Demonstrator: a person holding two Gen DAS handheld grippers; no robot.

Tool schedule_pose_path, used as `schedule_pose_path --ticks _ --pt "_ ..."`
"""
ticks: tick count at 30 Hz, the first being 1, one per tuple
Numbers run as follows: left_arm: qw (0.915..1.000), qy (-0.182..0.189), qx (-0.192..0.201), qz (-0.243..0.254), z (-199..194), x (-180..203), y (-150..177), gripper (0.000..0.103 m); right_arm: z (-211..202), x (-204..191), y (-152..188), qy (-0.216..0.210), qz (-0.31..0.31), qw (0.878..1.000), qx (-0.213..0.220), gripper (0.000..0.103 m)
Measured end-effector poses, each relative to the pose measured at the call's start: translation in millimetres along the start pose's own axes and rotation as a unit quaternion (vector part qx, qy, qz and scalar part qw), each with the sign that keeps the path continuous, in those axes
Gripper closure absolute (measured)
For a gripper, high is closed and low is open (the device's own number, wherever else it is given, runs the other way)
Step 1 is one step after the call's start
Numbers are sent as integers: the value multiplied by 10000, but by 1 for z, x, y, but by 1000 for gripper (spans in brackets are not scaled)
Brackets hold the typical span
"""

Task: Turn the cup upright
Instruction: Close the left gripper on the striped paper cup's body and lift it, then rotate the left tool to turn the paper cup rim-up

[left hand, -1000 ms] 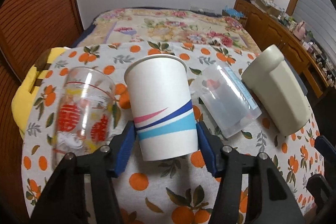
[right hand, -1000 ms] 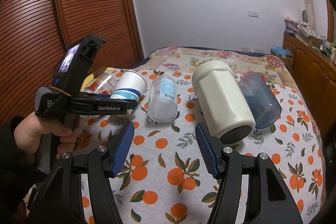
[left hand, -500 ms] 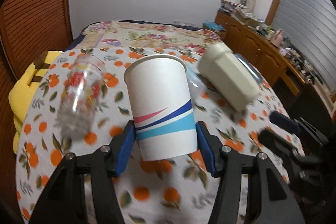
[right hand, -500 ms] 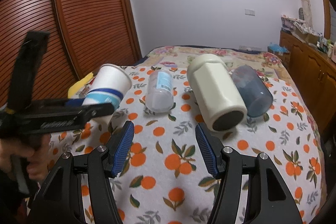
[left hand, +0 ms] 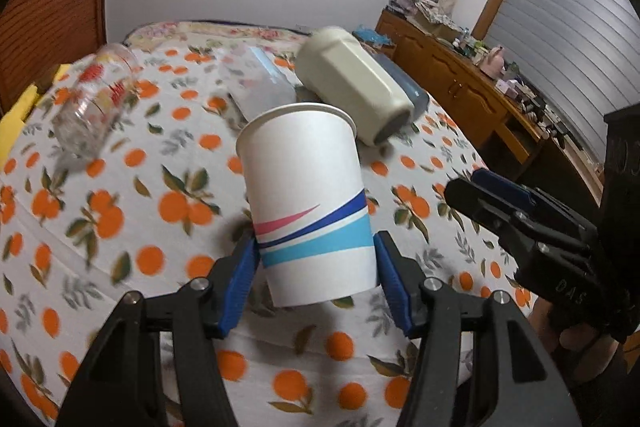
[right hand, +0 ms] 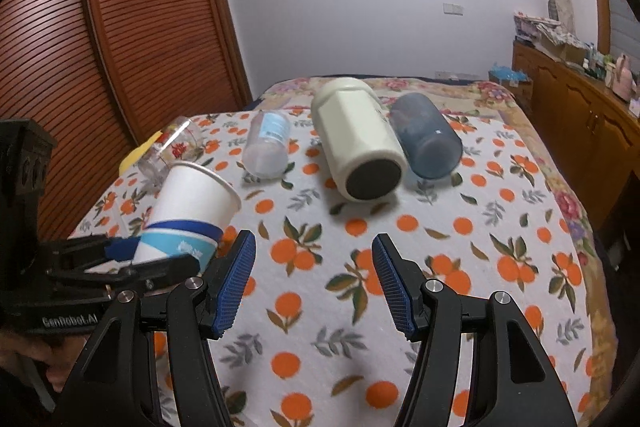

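left gripper (left hand: 316, 267), marked "genrobot.ai", clamps the striped paper cup (left hand: 308, 203); right gripper (right hand: 312, 283) gapes wide, holding nothing.

One paper cup (left hand: 304, 195), one printed glass (left hand: 94, 107), one clear plastic cup (right hand: 267, 147), one cream mug (right hand: 356, 143), one blue tumbler (right hand: 426, 141), two grippers.
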State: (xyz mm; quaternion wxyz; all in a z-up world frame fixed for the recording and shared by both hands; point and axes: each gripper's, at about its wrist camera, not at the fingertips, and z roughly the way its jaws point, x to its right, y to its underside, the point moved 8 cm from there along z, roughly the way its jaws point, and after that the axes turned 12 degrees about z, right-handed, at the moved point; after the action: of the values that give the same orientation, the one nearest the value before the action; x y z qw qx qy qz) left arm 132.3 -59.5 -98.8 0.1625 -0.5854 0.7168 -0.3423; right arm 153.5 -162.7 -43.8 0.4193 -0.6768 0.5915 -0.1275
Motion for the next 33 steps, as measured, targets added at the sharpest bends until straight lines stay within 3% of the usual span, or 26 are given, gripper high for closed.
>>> schedule_pose_path --ticks 13,21,26,33 --pt "9998 -7 -200 88 14 18 9 42 -1 12 6 37 172 9998 -65 41" --pt "9998 -56 17 174 -5 17 4 35 -5 6 6 -2 206 9998 -77 41" --pt "9985 -350 234 354 -29 6 0 30 -9 -3 6 18 244 9996 -158 41" --pt "9955 -750 449 365 -53 -26 -1 14 -10 -24 9 -40 312 9990 -327 35"
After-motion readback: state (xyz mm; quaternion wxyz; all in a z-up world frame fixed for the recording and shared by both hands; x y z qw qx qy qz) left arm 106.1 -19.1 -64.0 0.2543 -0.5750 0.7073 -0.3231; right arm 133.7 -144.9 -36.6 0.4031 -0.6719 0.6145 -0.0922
